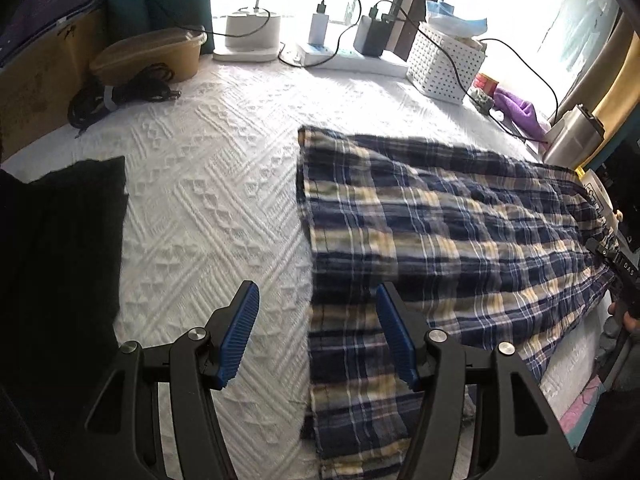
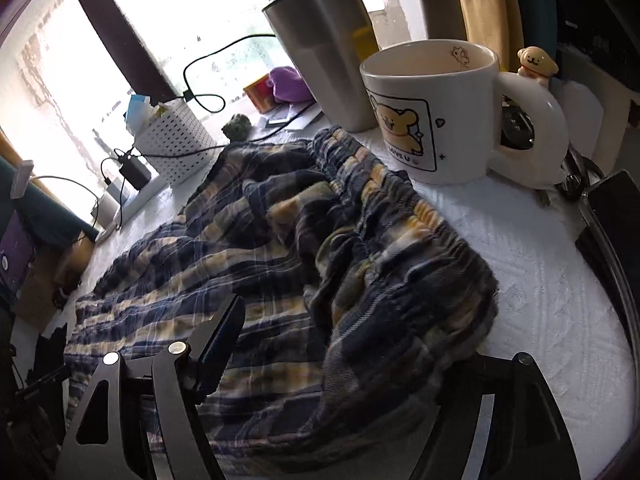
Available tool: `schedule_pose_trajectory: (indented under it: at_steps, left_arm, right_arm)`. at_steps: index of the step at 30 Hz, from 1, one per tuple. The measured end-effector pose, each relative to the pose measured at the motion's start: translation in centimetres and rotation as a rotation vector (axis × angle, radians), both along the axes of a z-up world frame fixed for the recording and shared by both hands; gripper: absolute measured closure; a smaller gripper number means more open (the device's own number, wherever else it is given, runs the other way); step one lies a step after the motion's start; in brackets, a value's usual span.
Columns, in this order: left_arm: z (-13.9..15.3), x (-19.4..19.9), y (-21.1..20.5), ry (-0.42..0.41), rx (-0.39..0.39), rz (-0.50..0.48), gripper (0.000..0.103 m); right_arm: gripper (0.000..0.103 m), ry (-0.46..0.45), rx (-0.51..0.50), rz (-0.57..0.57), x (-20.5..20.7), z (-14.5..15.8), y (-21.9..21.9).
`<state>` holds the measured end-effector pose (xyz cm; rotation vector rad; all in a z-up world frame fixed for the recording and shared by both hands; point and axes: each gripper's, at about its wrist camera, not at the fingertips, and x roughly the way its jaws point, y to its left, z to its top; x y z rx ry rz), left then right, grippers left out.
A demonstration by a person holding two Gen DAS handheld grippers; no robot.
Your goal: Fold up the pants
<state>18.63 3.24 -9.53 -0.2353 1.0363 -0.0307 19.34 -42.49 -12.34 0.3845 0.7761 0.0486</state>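
Blue, yellow and white plaid pants (image 1: 440, 240) lie on a white textured cloth (image 1: 208, 200), leg ends to the left and near side. My left gripper (image 1: 318, 332) is open and empty, hovering over the pants' near left edge. In the right wrist view the pants (image 2: 280, 264) are bunched, with the elastic waistband (image 2: 400, 208) on the right. My right gripper (image 2: 332, 360) is open; its left finger (image 2: 220, 340) lies on the fabric, and the right finger is hidden under the waistband fold.
A white mug (image 2: 432, 120) and steel tumbler (image 2: 324, 52) stand just past the waistband. A white perforated basket (image 1: 448, 64), chargers and cables (image 1: 344, 36) line the window sill. A black cloth (image 1: 60, 248) lies at left. A tan bowl (image 1: 152, 56) sits at far left.
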Motion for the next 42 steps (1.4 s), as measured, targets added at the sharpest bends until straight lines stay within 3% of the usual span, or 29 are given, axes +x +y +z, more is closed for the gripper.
schedule_pose_trajectory:
  at_steps: [4, 6, 8, 10, 14, 25, 32, 42]
  left_arm:
    - [0.4, 0.1, 0.8, -0.023, 0.001, 0.012, 0.043]
    - [0.6, 0.1, 1.3, -0.034, -0.008, 0.019, 0.043]
    - [0.7, 0.0, 1.7, -0.043, -0.019, 0.029, 0.043]
    - [0.7, -0.2, 2.1, -0.051, -0.027, 0.036, 0.043]
    - [0.6, -0.3, 2.8, -0.055, -0.035, 0.053, 0.043]
    - [1.7, -0.5, 5.3, -0.127, -0.026, 0.075, 0.043]
    - [1.4, -1.3, 7.4, -0.143, -0.049, 0.095, 0.043]
    - [0.7, -2.9, 10.2, -0.163, -0.105, 0.119, 0.043]
  right_arm:
    - [0.026, -0.052, 0.127, -0.057, 0.6, -0.3, -0.8]
    - [0.033, -0.058, 0.185, -0.057, 1.1, -0.4, -0.8]
    - [0.072, -0.041, 0.226, -0.067, 1.7, -0.8, -0.7]
    - [0.086, -0.035, 0.226, -0.077, 1.9, -0.9, -0.5]
    - [0.090, -0.062, 0.182, -0.078, 1.2, 0.4, 0.1]
    - [0.091, -0.153, 0.031, -0.038, 0.0, 6.2, 4.5]
    - [0.091, -0.187, -0.052, 0.040, 0.1, 8.8, 9.3]
    - [0.091, -0.192, -0.135, 0.161, 0.7, 10.0, 17.2]
